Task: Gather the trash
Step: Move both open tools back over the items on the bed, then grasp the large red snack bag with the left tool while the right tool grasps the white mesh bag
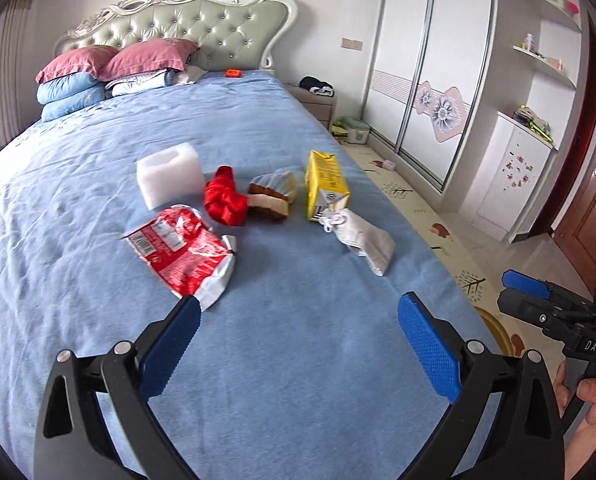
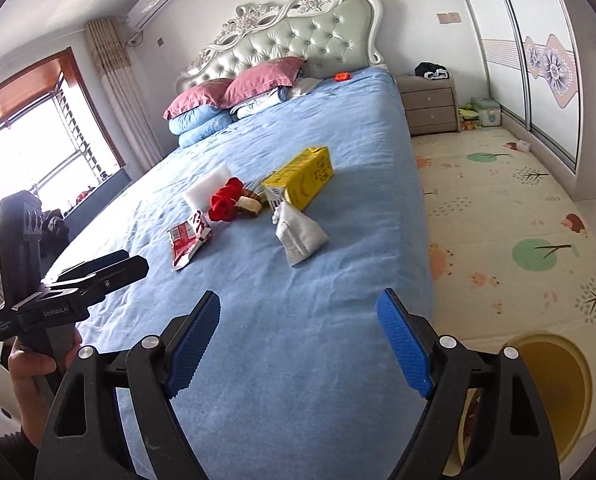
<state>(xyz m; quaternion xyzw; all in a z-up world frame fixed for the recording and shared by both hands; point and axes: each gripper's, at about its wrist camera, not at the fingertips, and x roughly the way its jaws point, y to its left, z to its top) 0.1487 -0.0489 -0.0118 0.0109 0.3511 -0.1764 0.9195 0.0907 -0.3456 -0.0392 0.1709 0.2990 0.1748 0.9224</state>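
Both jaws stood open and empty: left gripper (image 1: 298,316) and right gripper (image 2: 298,316) hovered short of the trash, red wrapper (image 1: 182,252) nearest, scattered mid-bed (image 1: 298,360), probably awaiting pickup.

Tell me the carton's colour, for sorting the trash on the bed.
Yellow carton, clearest in the left wrist view.

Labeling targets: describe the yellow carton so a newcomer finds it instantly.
On the blue bed, trash sits clustered mid-mattress. The yellow carton lies at the cluster's wardrobe-side edge, beside a white pouch. It is the only boxy yellow item there.
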